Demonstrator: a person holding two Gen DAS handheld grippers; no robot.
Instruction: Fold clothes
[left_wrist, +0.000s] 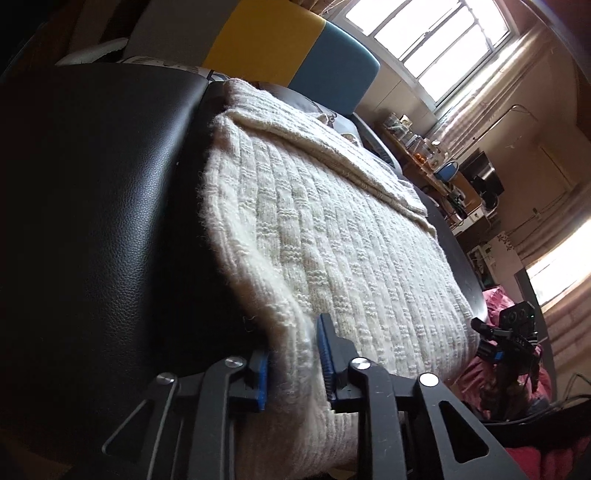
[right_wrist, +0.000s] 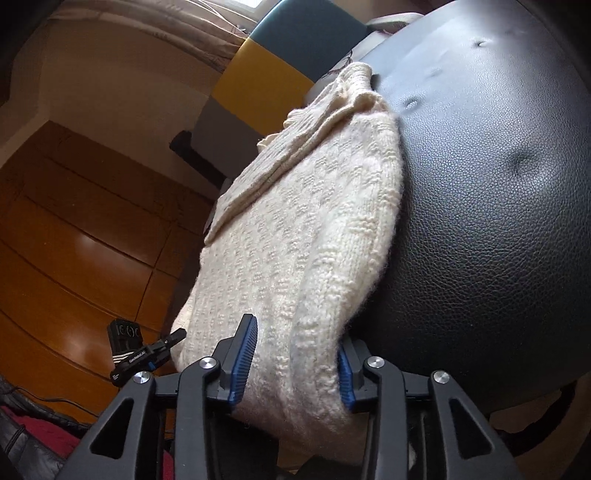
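A cream knitted sweater (left_wrist: 314, 236) lies folded lengthwise on a black leather cushion (left_wrist: 103, 206), with a sleeve folded over its far part. My left gripper (left_wrist: 293, 365) is at the near hem, and its blue pads are shut on a thick fold of the knit. In the right wrist view the same sweater (right_wrist: 303, 229) runs up the leather cushion (right_wrist: 480, 221). My right gripper (right_wrist: 291, 369) is shut on the other end of the near hem, with fabric hanging toward the camera. Each view shows the other gripper off to the side, the right one (left_wrist: 509, 332) and the left one (right_wrist: 140, 354).
A yellow and blue panel (left_wrist: 295, 48) stands beyond the cushion. A bright window (left_wrist: 436, 40) and a cluttered shelf (left_wrist: 436, 162) lie at the right. Pink fabric (left_wrist: 498, 369) sits below the cushion's edge. Glossy wooden panelling (right_wrist: 74, 240) fills the left of the right wrist view.
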